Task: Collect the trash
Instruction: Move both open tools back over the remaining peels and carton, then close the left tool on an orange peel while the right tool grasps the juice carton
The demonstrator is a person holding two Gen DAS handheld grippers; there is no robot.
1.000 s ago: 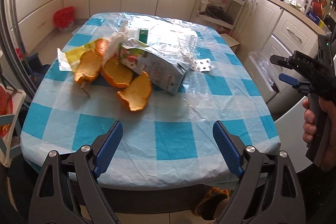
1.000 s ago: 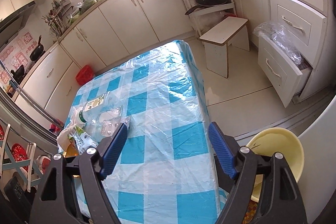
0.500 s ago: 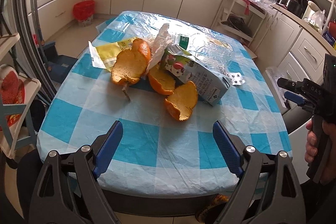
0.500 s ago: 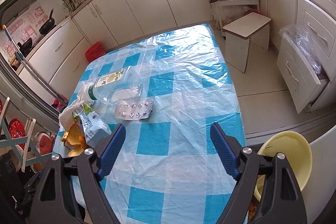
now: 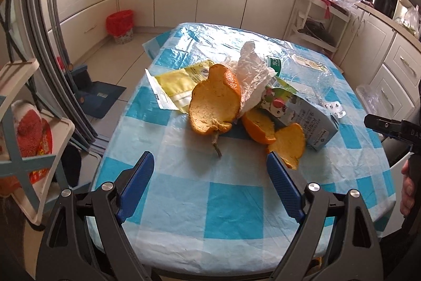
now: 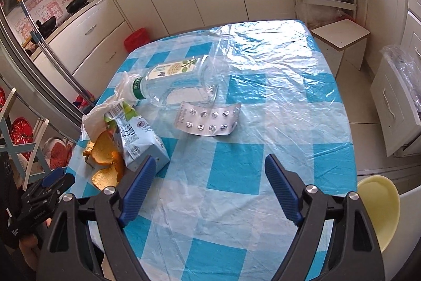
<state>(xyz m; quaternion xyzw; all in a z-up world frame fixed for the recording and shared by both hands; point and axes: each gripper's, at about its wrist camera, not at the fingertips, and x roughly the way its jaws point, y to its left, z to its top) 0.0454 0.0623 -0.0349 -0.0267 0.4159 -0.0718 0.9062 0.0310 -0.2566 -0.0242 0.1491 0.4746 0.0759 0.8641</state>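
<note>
Both tools gape empty — left tool [image 5: 208, 181] faces the peels [image 5: 214, 104], right tool [image 6: 208, 183] the pill strip [image 6: 208, 120] — apparently lining up first pickups.

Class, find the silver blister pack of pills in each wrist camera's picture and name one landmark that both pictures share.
Left wrist view: blister pack lies right of centre, small, just beyond the milk carton.
Right wrist view: blister pack lies near the middle, large, just in front of the clear plastic bottle.
Shared landmark: the red waste bin on the floor by the cabinets.
</note>
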